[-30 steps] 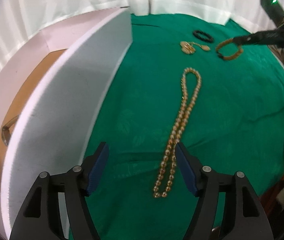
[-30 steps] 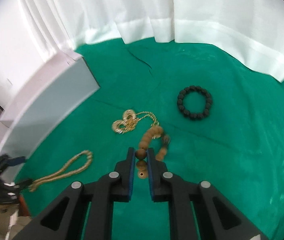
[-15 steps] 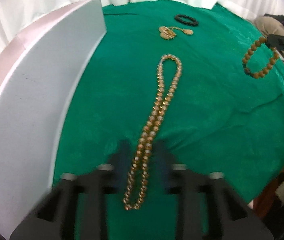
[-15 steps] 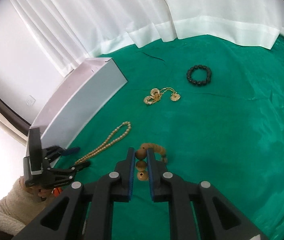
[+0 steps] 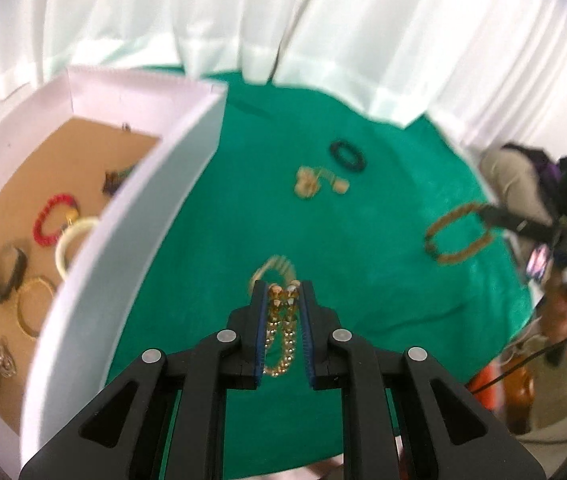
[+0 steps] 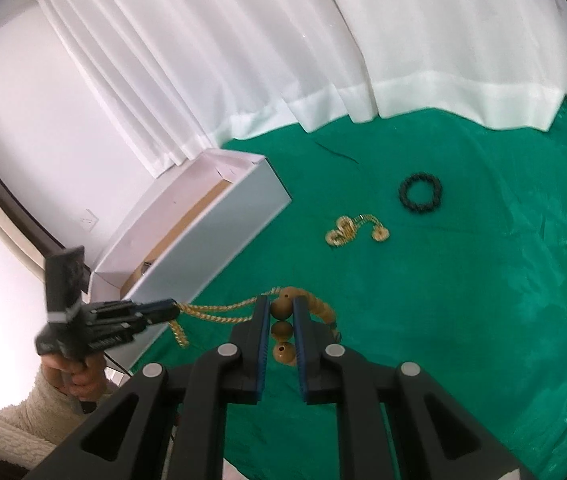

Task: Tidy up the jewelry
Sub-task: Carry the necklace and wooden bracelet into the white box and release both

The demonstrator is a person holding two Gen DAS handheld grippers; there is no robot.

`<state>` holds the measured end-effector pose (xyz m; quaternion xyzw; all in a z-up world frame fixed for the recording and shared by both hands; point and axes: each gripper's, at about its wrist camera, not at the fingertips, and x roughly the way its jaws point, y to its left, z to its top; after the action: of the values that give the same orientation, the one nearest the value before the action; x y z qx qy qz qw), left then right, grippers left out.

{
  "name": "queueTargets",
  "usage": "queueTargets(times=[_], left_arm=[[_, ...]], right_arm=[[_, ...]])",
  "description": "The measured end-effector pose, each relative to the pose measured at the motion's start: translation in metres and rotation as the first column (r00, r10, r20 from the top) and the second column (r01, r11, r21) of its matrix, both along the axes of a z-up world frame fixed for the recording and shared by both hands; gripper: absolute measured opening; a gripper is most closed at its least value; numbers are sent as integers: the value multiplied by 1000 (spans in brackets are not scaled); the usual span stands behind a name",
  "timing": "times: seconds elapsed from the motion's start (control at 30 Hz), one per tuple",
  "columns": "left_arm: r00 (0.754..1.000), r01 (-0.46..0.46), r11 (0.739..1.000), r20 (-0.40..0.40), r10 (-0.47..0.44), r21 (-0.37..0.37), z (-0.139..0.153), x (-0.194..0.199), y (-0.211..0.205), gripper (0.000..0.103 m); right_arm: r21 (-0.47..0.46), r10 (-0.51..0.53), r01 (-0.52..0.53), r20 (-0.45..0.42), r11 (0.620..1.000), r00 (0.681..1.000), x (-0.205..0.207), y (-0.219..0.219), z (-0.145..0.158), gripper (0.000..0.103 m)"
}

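A second ago the left gripper [image 5: 282,292] stood wide open over the gold bead necklace [image 5: 281,334] lying stretched out on the green cloth [image 5: 383,300]; now its blue pads are clenched on a doubled part of that necklace, which hangs in a loop below the fingers, clear of the cloth. The white box [image 5: 131,216] beside it, seen earlier only as a side wall, now shows its brown floor with a red bracelet [image 5: 49,220], a cream bangle [image 5: 71,240], a thin gold bangle [image 5: 33,308] and a dark cuff [image 5: 1,280] inside. The right gripper [image 6: 282,312] is unchanged in its grip, clamped on the brown wooden bead bracelet [image 6: 282,308], but it is higher and farther from the cloth than before (the bracelet dangled just over the cloth earlier). The black bead bracelet [image 6: 420,193] and the small gold chain with pendants [image 6: 353,232] lie where they lay, near each other and well apart from the box. In the left view the wooden bracelet and the other gripper are smeared by motion, and the box's near corner is cut off by the picture edge. Some small pieces in the box are too blurred to name. The person's sleeve [image 6: 7,428] is only partly in view.
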<state>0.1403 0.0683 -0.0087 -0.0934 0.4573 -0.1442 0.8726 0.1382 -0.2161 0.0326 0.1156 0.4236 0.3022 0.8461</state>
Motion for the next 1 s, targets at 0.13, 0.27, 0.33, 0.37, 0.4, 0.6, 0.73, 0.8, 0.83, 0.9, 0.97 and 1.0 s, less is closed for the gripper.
queueTargets(times=[0.13, 0.27, 0.33, 0.37, 0.4, 0.6, 0.73, 0.8, 0.83, 0.9, 0.97, 1.0], left_arm=[[998, -19, 998, 55, 22, -54, 38, -4, 7, 13], [994, -57, 993, 91, 67, -108, 73, -8, 26, 13], [989, -79, 990, 114, 93, -118, 87, -15, 36, 13], [984, -100, 987, 134, 117, -124, 99, -19, 45, 13], [979, -118, 985, 149, 136, -126, 107, -22, 51, 13], [940, -240, 966, 224, 256, -100, 140, -40, 98, 13], [916, -321, 944, 228, 329, -72, 142, -46, 131, 13], [907, -357, 932, 214, 363, -63, 135, -48, 144, 13], [904, -374, 926, 203, 377, -57, 130, -48, 149, 13], [897, -404, 913, 176, 406, -51, 119, -50, 161, 13], [892, -427, 903, 143, 429, -46, 105, -55, 171, 13], [889, -439, 898, 123, 441, -42, 97, -57, 176, 13]], right_arm=[[0, 33, -33, 31, 999, 999, 3, 12, 16, 12], [2, 90, -90, 73, 996, 993, 8, 33, 37, 12], [3, 117, -118, 95, 993, 989, 11, 45, 46, 12], [6, 133, -134, 106, 991, 985, 13, 52, 52, 12], [7, 145, -146, 114, 989, 983, 14, 58, 57, 12], [2, 249, -254, 181, 967, 951, 25, 125, 89, 12], [8, 324, -332, 201, 943, 924, 29, 178, 99, 12], [16, 357, -367, 194, 930, 914, 33, 203, 99, 12], [19, 375, -385, 190, 923, 907, 33, 214, 98, 12], [27, 419, -429, 163, 903, 893, 36, 244, 90, 12], [31, 464, -472, 133, 881, 876, 34, 270, 80, 12], [28, 480, -487, 123, 873, 869, 33, 279, 75, 12]])
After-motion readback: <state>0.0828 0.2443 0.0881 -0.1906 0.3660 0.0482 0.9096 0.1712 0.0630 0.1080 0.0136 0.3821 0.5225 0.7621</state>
